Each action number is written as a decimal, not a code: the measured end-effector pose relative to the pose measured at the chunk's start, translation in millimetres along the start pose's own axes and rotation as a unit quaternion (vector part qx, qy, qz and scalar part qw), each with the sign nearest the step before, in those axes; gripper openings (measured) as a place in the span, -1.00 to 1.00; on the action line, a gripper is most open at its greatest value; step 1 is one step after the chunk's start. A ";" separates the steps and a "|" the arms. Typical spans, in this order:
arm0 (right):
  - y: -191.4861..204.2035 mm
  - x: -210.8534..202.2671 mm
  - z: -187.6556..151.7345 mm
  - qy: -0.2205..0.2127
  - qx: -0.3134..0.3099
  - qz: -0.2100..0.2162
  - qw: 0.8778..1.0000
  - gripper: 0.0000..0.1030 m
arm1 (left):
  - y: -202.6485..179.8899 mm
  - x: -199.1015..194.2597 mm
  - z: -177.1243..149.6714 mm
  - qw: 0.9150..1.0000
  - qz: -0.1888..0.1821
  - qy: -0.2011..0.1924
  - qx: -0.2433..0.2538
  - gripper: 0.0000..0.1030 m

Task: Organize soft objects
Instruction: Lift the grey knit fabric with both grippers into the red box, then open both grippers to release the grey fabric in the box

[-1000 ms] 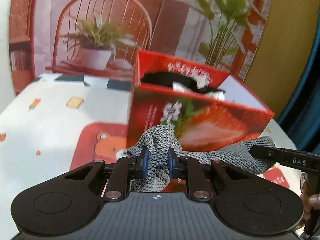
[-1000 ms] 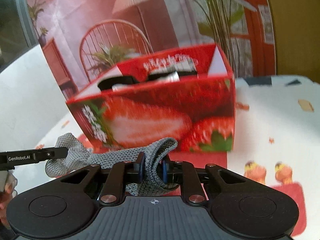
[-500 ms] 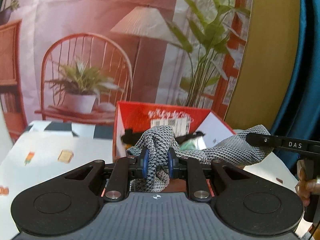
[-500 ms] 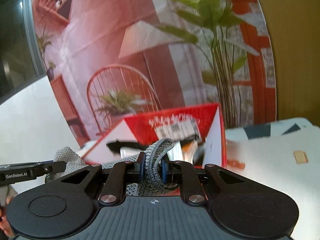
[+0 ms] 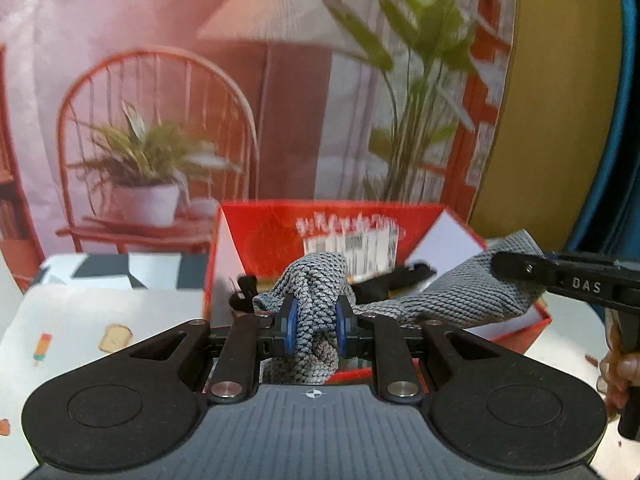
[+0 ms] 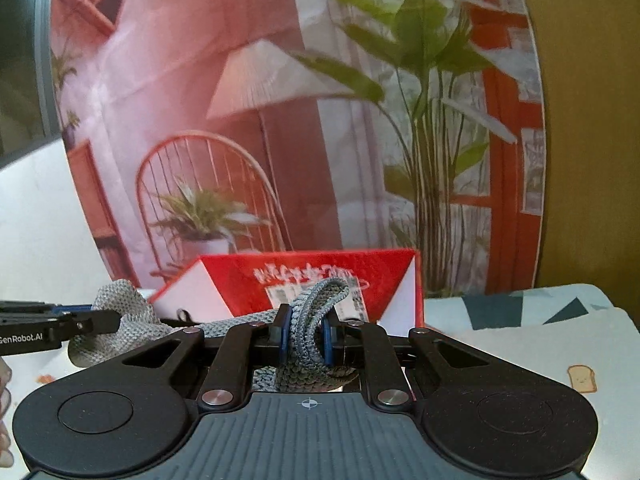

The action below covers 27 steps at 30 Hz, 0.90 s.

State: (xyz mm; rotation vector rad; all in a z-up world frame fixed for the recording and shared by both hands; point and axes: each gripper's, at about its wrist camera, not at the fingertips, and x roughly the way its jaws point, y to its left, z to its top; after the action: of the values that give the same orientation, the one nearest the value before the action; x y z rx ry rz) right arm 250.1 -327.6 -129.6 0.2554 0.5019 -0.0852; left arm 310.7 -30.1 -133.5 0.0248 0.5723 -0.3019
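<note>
A grey knitted cloth (image 5: 460, 300) is stretched between both grippers, above the open top of a red strawberry-print box (image 5: 272, 236). My left gripper (image 5: 316, 330) is shut on one bunched end of the cloth. My right gripper (image 6: 306, 340) is shut on the other end (image 6: 316, 320). The box also shows in the right wrist view (image 6: 240, 280). Dark and pale items lie inside the box (image 5: 376, 284), partly hidden by the cloth.
The box stands on a white tablecloth (image 5: 100, 320) with small toast and ice-lolly prints. A printed backdrop with a chair, potted plant and lamp (image 5: 160, 140) stands right behind the box. A yellow wall and blue curtain (image 5: 628, 120) are at the right.
Both grippers have lifted the cloth from low in front of the box to above its open top. The box's inside is now in view.
</note>
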 end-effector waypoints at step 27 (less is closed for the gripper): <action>0.6 52.0 -24.9 0.077 -0.022 -0.012 0.997 -0.72 | -4.7 65.0 -6.5 0.996 -0.001 0.087 0.028 -0.61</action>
State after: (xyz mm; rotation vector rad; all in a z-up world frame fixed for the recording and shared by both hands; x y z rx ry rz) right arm 284.1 -321.4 -175.8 0.2126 0.6592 -0.0786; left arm 357.7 -51.8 -173.6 0.1055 0.7370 -0.3195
